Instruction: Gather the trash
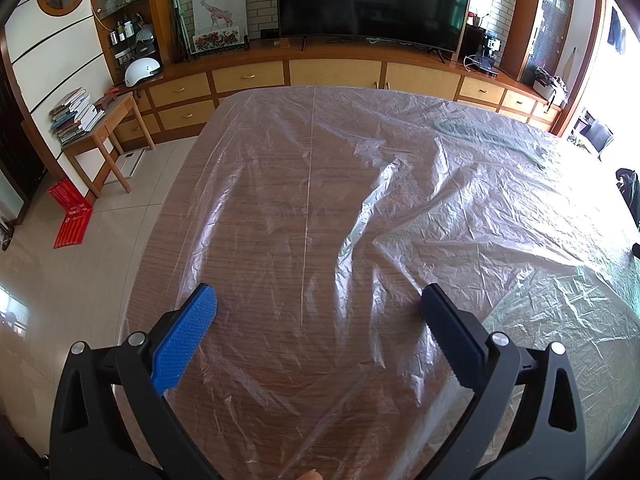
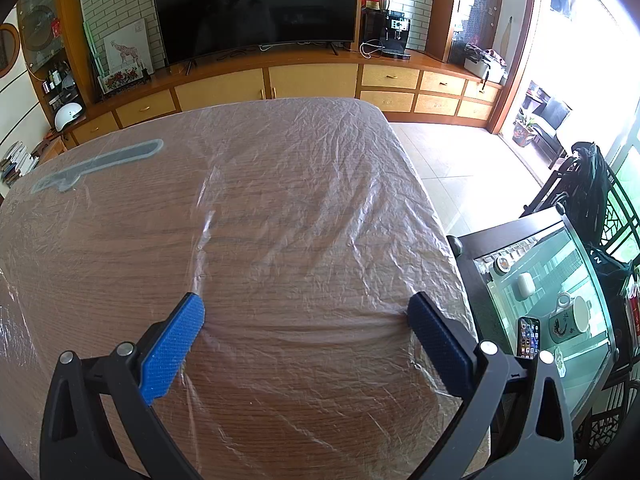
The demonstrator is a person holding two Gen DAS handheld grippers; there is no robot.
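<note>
The left gripper is spread wide, its stippled blue pads holding nothing, poised just above a thin, crinkled clear plastic sheet that drapes the wood-grain desk. The sheet lies fairly smooth toward 11 o'clock, with a straight crease running toward 12, and bunches into glossy ridges toward 1 and 3 o'clock.

The right gripper is likewise released and empty, its textured blue pads close over the same film. Here the plastic is finely wrinkled and wraps down over the desk's rounded corner at 1 o'clock.

A long, flat, grey-green shape lies under the film at 10 o'clock in the right view; in the left view it shows only faintly at 1 o'clock, blurred by wrinkles.

Only the right view shows a dark glass-topped side table at 3 o'clock, carrying a phone and a white mug. Only the left view shows a small wooden table with stacked books at 10 o'clock and a red bag on the tiled floor at 9.
</note>
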